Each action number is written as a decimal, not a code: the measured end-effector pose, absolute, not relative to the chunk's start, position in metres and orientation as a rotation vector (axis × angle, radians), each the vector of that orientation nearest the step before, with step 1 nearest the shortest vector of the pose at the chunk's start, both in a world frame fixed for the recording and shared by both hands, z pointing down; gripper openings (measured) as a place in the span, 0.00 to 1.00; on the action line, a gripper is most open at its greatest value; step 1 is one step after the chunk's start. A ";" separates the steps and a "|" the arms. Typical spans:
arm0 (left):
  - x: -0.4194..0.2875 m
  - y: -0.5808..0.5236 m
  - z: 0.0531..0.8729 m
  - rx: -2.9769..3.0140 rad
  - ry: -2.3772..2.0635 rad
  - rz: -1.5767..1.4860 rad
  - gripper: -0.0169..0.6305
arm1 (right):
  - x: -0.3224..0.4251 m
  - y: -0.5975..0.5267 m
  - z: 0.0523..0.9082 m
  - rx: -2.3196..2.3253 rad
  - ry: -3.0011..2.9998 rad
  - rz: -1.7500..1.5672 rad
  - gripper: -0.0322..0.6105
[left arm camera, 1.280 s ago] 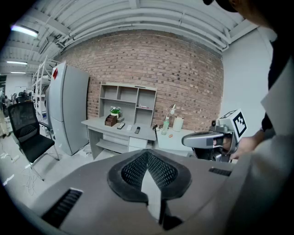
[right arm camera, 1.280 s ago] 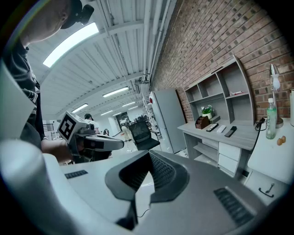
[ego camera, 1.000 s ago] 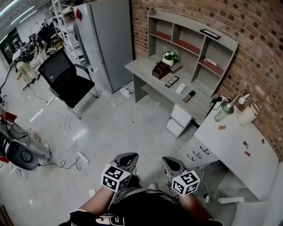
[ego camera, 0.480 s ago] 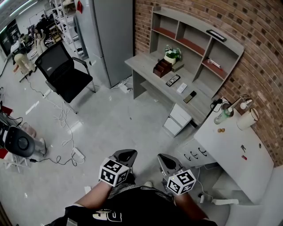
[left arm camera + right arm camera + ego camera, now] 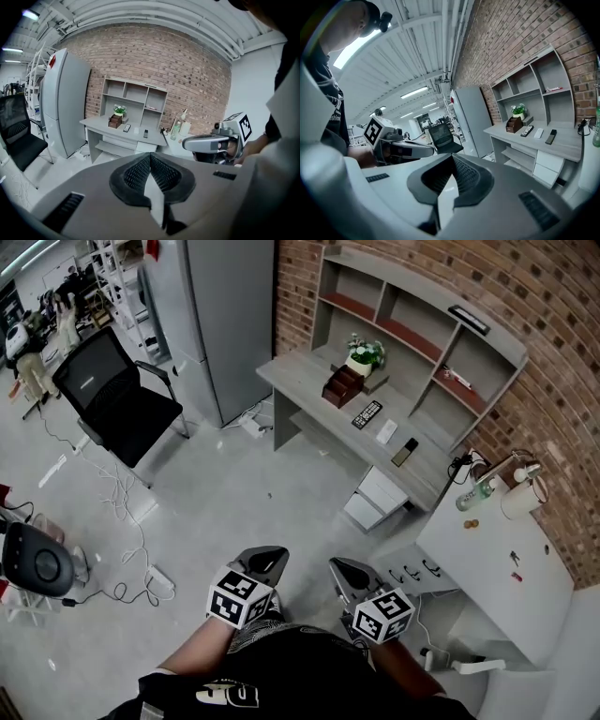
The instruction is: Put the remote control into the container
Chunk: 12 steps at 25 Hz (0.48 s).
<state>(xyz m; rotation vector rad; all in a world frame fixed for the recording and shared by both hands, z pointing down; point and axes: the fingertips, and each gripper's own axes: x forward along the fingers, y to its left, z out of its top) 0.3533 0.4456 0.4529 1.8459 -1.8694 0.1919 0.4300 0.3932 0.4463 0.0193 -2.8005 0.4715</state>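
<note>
Head view looks steeply down on both claws, held low in front of the person and well apart from the desk (image 5: 300, 381). The left claw (image 5: 266, 557) has its jaws pressed together with nothing between them. The right claw (image 5: 343, 568) is likewise closed and empty. The black remote control (image 5: 366, 414) lies flat on the desk near the brown container (image 5: 341, 386), which stands beside a potted plant (image 5: 362, 355). A white remote (image 5: 385, 431) and a dark handset (image 5: 405, 452) lie farther along.
</note>
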 end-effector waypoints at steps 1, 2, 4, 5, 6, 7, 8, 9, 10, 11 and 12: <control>0.344 0.443 0.453 1.852 -1.869 0.189 0.04 | 0.421 0.391 0.447 0.025 -2.794 0.470 0.06; 0.335 0.441 0.454 1.858 -1.868 0.187 0.04 | 0.412 0.389 0.447 0.032 -2.788 0.465 0.06; 0.315 0.439 0.454 1.872 -1.861 0.185 0.04 | 0.394 0.388 0.448 0.050 -2.781 0.455 0.06; 0.307 0.439 0.455 1.879 -1.855 0.184 0.04 | 0.385 0.388 0.448 0.056 -2.775 0.454 0.06; 0.298 0.440 0.455 1.887 -1.850 0.185 0.04 | 0.377 0.389 0.449 0.059 -2.768 0.453 0.06; 0.289 0.440 0.455 1.895 -1.848 0.188 0.04 | 0.369 0.390 0.449 0.060 -2.761 0.451 0.06; 0.280 0.440 0.454 1.902 -1.849 0.192 0.04 | 0.361 0.391 0.450 0.061 -2.755 0.445 0.06; 0.271 0.440 0.455 1.907 -1.851 0.199 0.04 | 0.353 0.391 0.450 0.063 -2.751 0.439 0.06; 0.262 0.439 0.456 1.908 -1.853 0.208 0.04 | 0.346 0.391 0.450 0.064 -2.748 0.435 0.06; 0.255 0.439 0.458 1.904 -1.853 0.217 0.04 | 0.339 0.391 0.451 0.063 -2.742 0.433 0.06; 0.249 0.438 0.461 1.896 -1.849 0.222 0.04 | 0.334 0.391 0.452 0.060 -2.735 0.429 0.06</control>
